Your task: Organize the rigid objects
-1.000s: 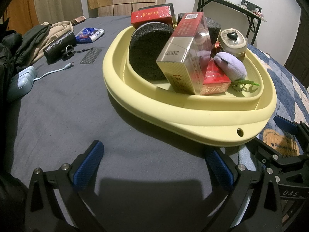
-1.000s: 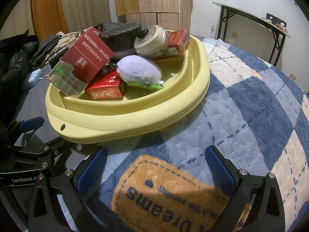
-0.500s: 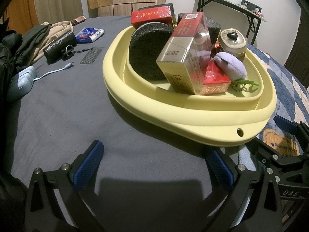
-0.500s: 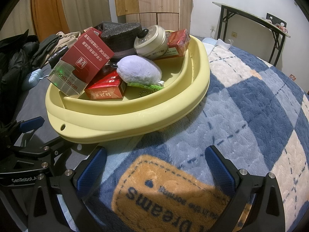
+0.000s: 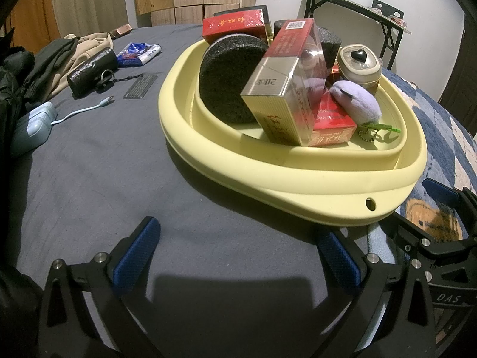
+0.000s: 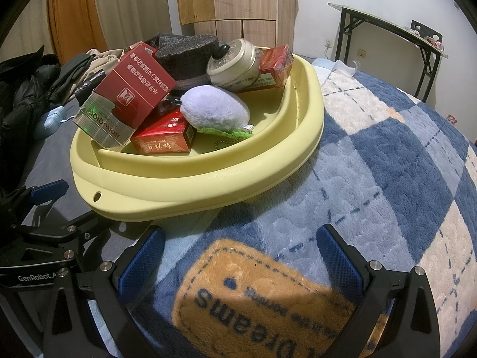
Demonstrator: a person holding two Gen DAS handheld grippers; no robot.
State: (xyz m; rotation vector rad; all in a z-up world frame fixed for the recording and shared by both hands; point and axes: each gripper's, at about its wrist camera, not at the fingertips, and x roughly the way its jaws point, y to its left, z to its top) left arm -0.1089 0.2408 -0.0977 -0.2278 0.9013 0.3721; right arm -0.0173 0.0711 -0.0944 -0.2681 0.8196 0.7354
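Note:
A pale yellow basin (image 5: 298,179) stands on the bed; it also shows in the right wrist view (image 6: 208,185). It holds red and gold cartons (image 5: 286,89), black foam discs (image 5: 226,74), a cream round tin (image 5: 359,64), a lilac plush keychain (image 5: 356,101) and small red boxes (image 6: 164,137). My left gripper (image 5: 238,256) is open and empty over the grey sheet, just short of the basin's near rim. My right gripper (image 6: 238,256) is open and empty over the blue checked blanket, right of the left gripper.
On the grey sheet (image 5: 89,164) to the left lie a blue charger with cable (image 5: 32,125), a black pouch with keys (image 5: 92,71), a small keyboard-like strip (image 5: 140,86), a blue packet (image 5: 140,53) and piled clothes (image 5: 44,62). A folding table (image 6: 387,32) stands behind.

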